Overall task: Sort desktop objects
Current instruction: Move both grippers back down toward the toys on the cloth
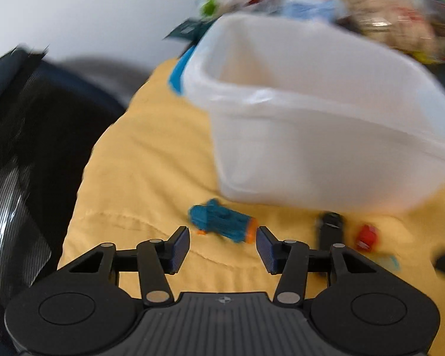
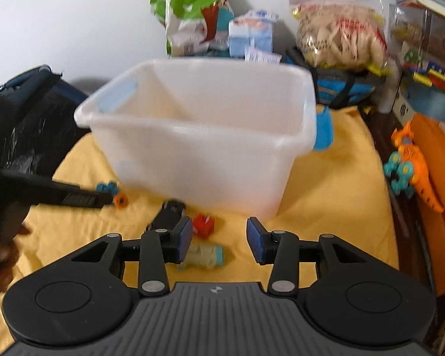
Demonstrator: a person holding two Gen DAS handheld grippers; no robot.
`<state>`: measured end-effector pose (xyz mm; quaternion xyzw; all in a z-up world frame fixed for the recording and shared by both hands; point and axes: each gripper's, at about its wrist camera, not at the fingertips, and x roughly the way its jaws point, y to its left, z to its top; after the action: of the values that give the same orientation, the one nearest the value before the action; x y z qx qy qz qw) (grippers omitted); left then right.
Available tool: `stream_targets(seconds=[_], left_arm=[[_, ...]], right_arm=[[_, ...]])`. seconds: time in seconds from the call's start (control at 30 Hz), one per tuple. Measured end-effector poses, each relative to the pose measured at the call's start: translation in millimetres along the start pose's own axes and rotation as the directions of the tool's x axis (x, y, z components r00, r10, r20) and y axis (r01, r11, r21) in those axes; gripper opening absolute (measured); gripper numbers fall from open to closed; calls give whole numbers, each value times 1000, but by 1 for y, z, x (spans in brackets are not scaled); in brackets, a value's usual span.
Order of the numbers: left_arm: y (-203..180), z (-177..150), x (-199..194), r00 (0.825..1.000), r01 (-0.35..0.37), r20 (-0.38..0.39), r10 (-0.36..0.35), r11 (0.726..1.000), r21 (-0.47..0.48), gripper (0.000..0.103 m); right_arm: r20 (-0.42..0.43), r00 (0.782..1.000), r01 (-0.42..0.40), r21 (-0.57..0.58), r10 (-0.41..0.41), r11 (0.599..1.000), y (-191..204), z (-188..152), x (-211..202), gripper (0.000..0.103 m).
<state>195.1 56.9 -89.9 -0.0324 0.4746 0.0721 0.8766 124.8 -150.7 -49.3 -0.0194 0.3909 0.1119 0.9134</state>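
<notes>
A yellow cloth [image 2: 335,184] covers the table. On it stands a white bin [image 2: 204,136], open side up, with nothing visible inside it.

The left gripper [image 1: 223,244] points steeply down at the cloth just in front of the bin. Its jaws stand apart with nothing between the pads. In the right wrist view it enters from the left edge [image 2: 74,198], carried by a hand [image 2: 0,255].

The right gripper [image 2: 219,241] also points down toward the cloth, less steeply. Its jaws stand apart and hold nothing.

A blue toy [image 1: 221,224] with an orange end lies on the cloth directly ahead of the left fingertips, near the bin's front wall. Its long axis runs roughly across the left wrist view, orange end to the right; motion blur makes its shape uncertain.

A black toy car [image 2: 169,212] lies right of it. A pale green roll [image 2: 204,256] lies between the right fingers, not touched. A red block [image 2: 203,224] sits beside the car.
</notes>
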Motion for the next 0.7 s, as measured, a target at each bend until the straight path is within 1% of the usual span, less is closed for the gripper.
stream_targets(seconds=[0.07,0.13,0.17,0.2,0.27,0.33,0.37,0.4,0.43,0.47,0.53,0.57,0.63,0.7], left_arm=[[-5,7,10,1000,-2,-18,1,999,-41,54],[-10,12,15,1000,-6,-19,5,998,-65,54],[-12,15,18,1000,-14,-19,12,997,-72,55],[-14,18,21,999,-27,-21,25,997,-76,58],[-15,21,30,998,-51,-29,49,995,-80,65],[-12,20,35,999,-41,-34,39,997,-68,65],[-11,17,36,999,-31,-38,29,998,-46,64],[-10,13,37,999,-24,-47,23,1000,-20,57],[-8,9,38,998,-24,-55,25,1000,8,53],[-5,4,37,999,-21,-49,23,999,33,51],[2,-5,31,999,-4,-37,7,996,84,46],[4,-9,29,999,6,-36,-2,994,113,40],[8,-17,22,999,31,-32,-26,985,170,34],[13,-26,17,999,49,-33,-43,976,212,23]], right_arm=[[-7,1000,3,1,-3,1000,0,-3,1,45],[-12,1000,9,2,-9,1000,0,-5,2,46],[-14,1000,13,4,-13,1000,0,-5,3,47],[-17,1000,15,6,-15,1000,-1,-6,4,48],[-23,1000,19,9,-19,1000,0,-7,6,48],[-29,999,19,7,-19,1000,1,-7,8,48],[-29,999,18,4,-18,1000,2,-7,9,48],[-27,999,17,-2,-17,1000,3,-7,9,48],[-27,999,18,-10,-18,1000,4,-8,9,48],[-27,999,20,-17,-20,1000,5,-9,9,48],[-29,999,21,-25,-22,999,6,-10,10,48],[-32,999,20,-25,-21,999,6,-11,11,48],[-40,999,19,-27,-20,999,7,-13,14,48],[-44,999,14,-32,-15,999,8,-16,14,48]])
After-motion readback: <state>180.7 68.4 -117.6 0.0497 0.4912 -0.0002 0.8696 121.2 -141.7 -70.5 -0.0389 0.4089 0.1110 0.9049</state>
